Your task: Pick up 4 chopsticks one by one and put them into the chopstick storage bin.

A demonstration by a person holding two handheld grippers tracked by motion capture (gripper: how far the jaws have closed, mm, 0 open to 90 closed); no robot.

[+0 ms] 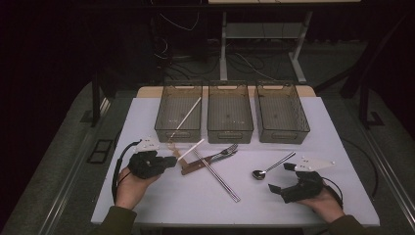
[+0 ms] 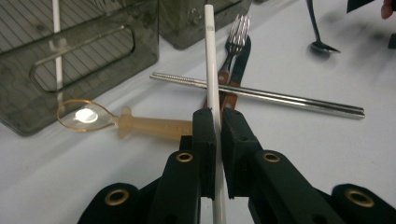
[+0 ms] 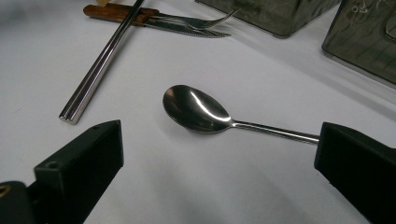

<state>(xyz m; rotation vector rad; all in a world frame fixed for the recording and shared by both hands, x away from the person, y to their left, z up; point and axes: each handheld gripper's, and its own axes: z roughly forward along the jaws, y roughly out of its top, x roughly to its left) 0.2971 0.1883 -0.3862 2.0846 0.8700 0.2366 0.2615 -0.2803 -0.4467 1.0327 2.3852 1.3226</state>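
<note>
My left gripper (image 1: 172, 160) (image 2: 218, 135) is shut on a thin white stick (image 1: 191, 149) (image 2: 210, 65), which points from its jaws toward the left bin (image 1: 179, 113). Another white stick (image 1: 186, 116) leans inside that bin. My right gripper (image 1: 280, 177) (image 3: 217, 140) stands open low over the table. A metal spoon (image 1: 270, 169) (image 3: 200, 109) lies just ahead of the right jaws, its bowl between them and its handle passing by the right jaw. Nothing touches the spoon.
Three smoky bins stand in a row at the back, with the middle (image 1: 229, 112) and right (image 1: 282, 112) ones beside the left. A fork and a wooden-handled knife (image 1: 210, 158), metal chopsticks (image 1: 218, 176) (image 3: 98, 70) and a translucent plastic spoon (image 2: 116, 122) lie mid-table.
</note>
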